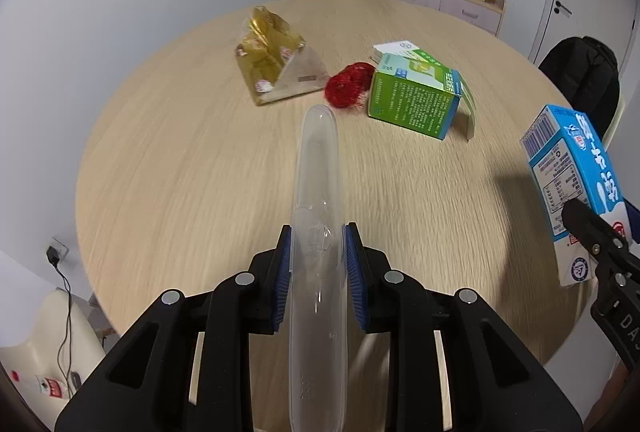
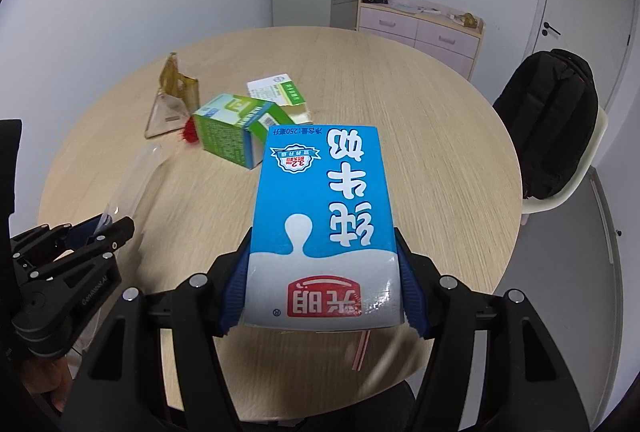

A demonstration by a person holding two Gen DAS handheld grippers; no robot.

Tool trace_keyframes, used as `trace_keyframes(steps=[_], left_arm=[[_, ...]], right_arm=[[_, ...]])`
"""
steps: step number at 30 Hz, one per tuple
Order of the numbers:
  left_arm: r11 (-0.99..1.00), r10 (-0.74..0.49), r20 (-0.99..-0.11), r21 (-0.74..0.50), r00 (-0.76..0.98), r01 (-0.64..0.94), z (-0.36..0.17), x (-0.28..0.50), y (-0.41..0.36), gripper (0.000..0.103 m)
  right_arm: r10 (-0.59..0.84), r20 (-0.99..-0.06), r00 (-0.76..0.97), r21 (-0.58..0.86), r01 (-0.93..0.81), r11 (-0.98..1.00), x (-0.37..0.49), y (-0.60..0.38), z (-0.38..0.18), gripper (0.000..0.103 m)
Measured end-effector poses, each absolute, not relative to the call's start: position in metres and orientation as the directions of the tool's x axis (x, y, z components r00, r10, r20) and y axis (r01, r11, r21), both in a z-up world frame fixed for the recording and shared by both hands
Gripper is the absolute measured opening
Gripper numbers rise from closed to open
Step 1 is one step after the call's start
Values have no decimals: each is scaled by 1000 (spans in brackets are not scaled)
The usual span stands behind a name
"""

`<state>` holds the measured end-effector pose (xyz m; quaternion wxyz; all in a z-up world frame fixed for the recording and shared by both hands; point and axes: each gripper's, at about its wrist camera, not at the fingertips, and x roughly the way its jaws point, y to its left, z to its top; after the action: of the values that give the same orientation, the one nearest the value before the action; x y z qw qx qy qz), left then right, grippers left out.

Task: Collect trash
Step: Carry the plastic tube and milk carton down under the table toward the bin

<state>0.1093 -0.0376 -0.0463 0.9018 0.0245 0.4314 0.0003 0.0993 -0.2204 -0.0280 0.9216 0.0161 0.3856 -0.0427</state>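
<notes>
My left gripper [image 1: 318, 264] is shut on a long clear plastic case [image 1: 318, 191] and holds it above the round wooden table [image 1: 192, 167]. My right gripper [image 2: 320, 280] is shut on a blue and white milk carton [image 2: 324, 207], also above the table; the carton shows at the right in the left wrist view [image 1: 568, 183]. On the table's far side lie a gold pyramid-shaped wrapper box [image 1: 276, 59], a red fuzzy ball [image 1: 346, 85], an open green box [image 1: 416, 95] and a flat white and green box [image 1: 396, 49].
A black backpack [image 2: 556, 119] sits on a cream chair at the table's right. A pink and wood drawer cabinet [image 2: 420, 27] stands against the far wall. A charger cable [image 1: 60, 272] hangs by the left wall over a cream chair.
</notes>
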Motion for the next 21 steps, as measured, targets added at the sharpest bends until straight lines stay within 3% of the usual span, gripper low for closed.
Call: trace_keyframes(steps=[21], left_arm=[[998, -53, -715, -26, 697, 48, -32, 10, 9, 25]], right_arm=[[8, -646, 763, 15, 2, 1000, 19, -171, -21, 60]])
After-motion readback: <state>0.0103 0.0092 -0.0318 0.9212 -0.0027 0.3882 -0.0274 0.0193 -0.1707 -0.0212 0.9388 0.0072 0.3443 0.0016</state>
